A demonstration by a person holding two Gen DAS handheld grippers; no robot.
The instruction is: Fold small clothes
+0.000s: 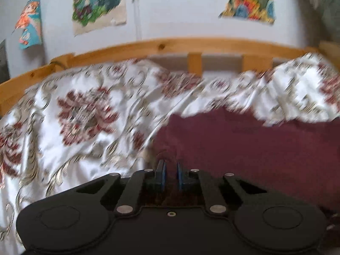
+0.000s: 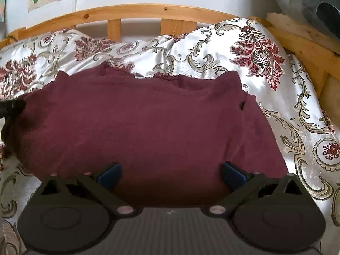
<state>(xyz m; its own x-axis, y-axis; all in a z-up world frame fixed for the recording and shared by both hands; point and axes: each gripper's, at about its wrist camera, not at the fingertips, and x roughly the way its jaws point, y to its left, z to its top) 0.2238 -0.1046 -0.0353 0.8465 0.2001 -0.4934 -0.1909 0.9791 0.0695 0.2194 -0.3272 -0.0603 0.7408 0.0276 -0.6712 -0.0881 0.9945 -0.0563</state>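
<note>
Left wrist: left hand-held gripper [image 1: 170, 165] pinching maroon garment [image 1: 244, 144] edge, angled down.

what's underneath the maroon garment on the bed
The maroon garment lies on a white floral bedspread, which shows all around it. What the bedspread looks like directly beneath, or whether anything else lies there, is covered by the cloth.

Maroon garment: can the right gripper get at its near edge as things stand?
Probably yes. The right gripper is open, its jaws wide apart just above the maroon garment, and nothing lies between them and the cloth. The left gripper is off at the far left edge, out of the way.
</note>
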